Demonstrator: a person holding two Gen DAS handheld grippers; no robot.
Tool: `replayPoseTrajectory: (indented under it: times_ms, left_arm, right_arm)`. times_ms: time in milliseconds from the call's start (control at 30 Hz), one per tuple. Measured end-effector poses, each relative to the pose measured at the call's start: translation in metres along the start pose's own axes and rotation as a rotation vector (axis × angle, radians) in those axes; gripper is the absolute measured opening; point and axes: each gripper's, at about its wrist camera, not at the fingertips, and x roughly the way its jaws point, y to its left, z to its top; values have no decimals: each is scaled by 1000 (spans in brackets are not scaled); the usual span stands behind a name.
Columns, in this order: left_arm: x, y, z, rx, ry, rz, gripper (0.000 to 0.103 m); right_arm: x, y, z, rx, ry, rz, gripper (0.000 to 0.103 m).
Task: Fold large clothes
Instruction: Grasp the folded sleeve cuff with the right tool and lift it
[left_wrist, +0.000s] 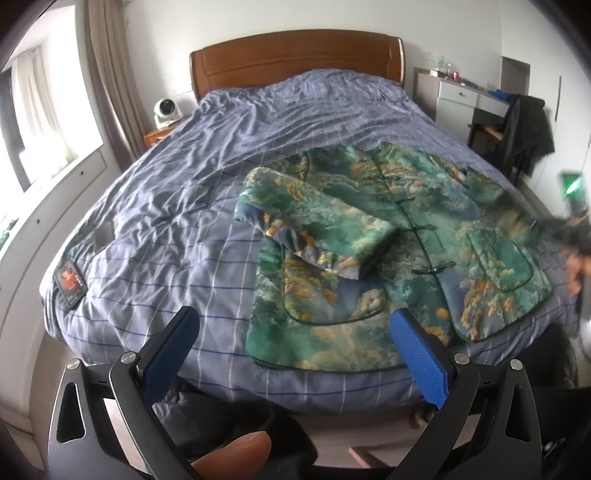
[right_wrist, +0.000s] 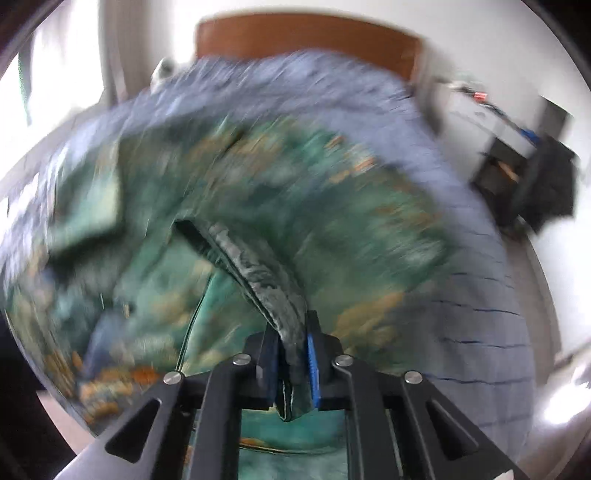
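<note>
A green patterned jacket with orange and blue patches lies front up on the blue striped bed cover. Its left sleeve is folded across the front. My left gripper is open and empty, held above the jacket's near hem. My right gripper is shut on the jacket's right sleeve and holds it lifted over the jacket; the right wrist view is blurred by motion. In the left wrist view the right gripper shows as a blur at the right edge.
A wooden headboard stands at the far end of the bed. A phone lies on the cover's near left corner. A fan stands on a nightstand at the left, and a desk and chair with dark clothes at the right.
</note>
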Motion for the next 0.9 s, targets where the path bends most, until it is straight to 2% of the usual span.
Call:
replayPoseTrajectory:
  times_ms: [100,200,367,467,667,833,900]
  left_arm:
    - [4,-6,0,9,6,-14,103]
    - [5,-10,1,17,10,-25,103]
    - [4,-14,2,23,11,-29,103]
    - [5,-16,2,22,27,-39,103]
    - [5,-19,3,45,27,-22,103]
    - [13,-18,6,87,14,15,103]
    - [18,-19,9,114,4,26,103]
  right_arm:
    - [-44,-57,9,151,-113,-65,12]
    - [-69,-121,7,293,-167,-178,12]
    - [-62,-222,-15,555,-155,-276,12]
    - [-42,-262,-32,662,-108,-283,13]
    - [-11,-287,-58,758,-64,-362,22]
    - [-18,-285,-80,764,-51,-441,36]
    - [-23,-287,-89,772,-48,-488,36]
